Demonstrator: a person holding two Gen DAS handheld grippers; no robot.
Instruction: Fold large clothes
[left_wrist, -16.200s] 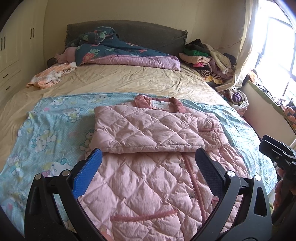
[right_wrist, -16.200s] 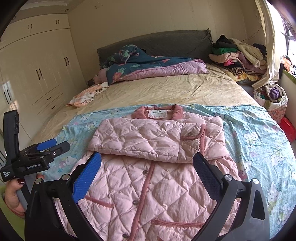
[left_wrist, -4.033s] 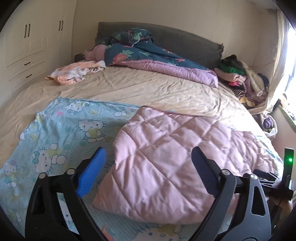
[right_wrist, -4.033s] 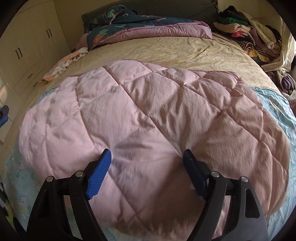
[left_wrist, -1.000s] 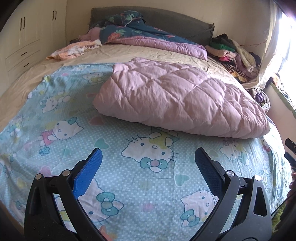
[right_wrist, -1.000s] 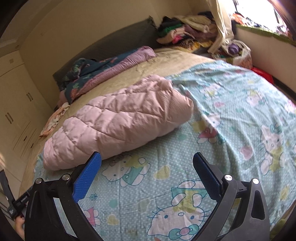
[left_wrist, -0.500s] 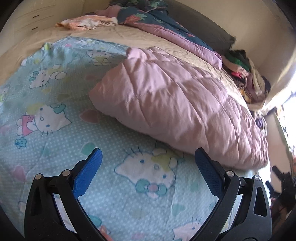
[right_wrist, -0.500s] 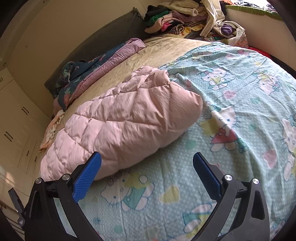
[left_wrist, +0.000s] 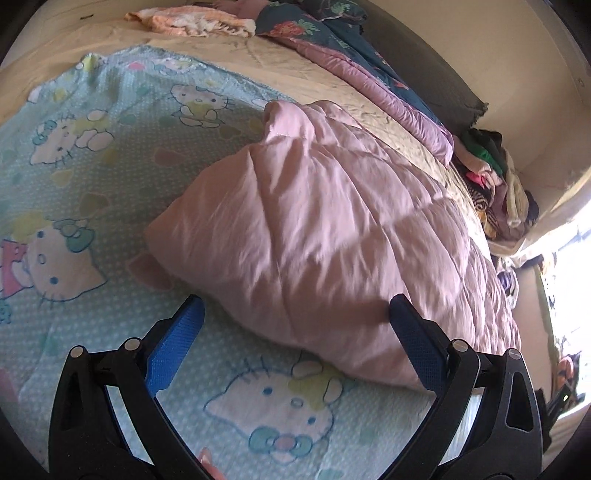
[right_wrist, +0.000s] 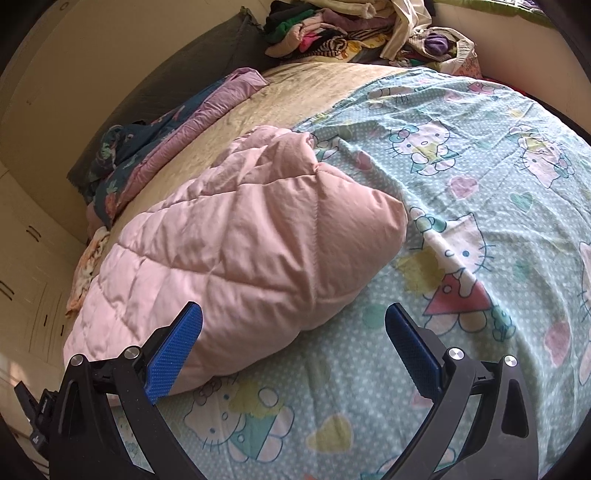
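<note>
the pink quilted jacket (left_wrist: 332, 229) is lying folded into a puffy bundle on the light blue cartoon-cat sheet (left_wrist: 92, 177), which is spreading over the near part of the bed (left_wrist: 258, 66). in the left wrist view the bundle is filling the middle and right of the frame, its near edge sitting just beyond the fingertips. the left gripper (left_wrist: 295, 339) is hanging low over the sheet with its blue pads spread wide and nothing between them; its right pad (left_wrist: 413, 343) is sitting right at the jacket's near edge, though contact is hard to tell.

in the right wrist view the jacket (right_wrist: 236, 258) is lying to the left, with bare sheet (right_wrist: 480, 184) stretching away on the right. the right gripper (right_wrist: 293, 343) is also standing wide apart and empty, its left pad (right_wrist: 173, 350) overlapping the jacket's near corner in the frame.

at the far side a dark floral duvet (right_wrist: 147, 147) with a lilac lining is bunching against the grey headboard (right_wrist: 192, 70), and a pile of mixed clothes (right_wrist: 332, 33) is heaping at the far right corner. an orange and white cloth (left_wrist: 188, 18) is lying at the far left.
</note>
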